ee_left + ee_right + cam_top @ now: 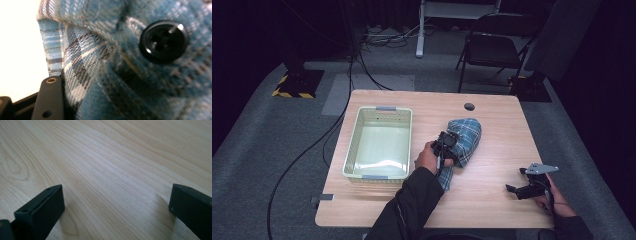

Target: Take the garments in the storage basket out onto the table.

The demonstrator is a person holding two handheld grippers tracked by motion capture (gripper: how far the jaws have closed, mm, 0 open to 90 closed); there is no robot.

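A blue plaid shirt (pixel 465 137) lies bunched on the wooden table (pixel 492 200), right of centre. My left gripper (pixel 446 145) presses into the shirt's near-left side. In the left gripper view, plaid cloth (pixel 105 75) with a black button (pixel 163 41) sits right against the lens. One of its fingers (pixel 50 100) stands far out at the left, so the jaws are spread, and cloth hides the other finger. My right gripper (pixel 524 187) rests low over bare wood near the table's front right, open with nothing between its fingers (pixel 42 212).
A pale green plastic basket (pixel 379 109) stands on the left half of the table with nothing in it. A round cable hole (pixel 469 106) is near the far edge. A folding chair (pixel 494 47) stands beyond the table, and cables (pixel 337 125) run across the floor at the left.
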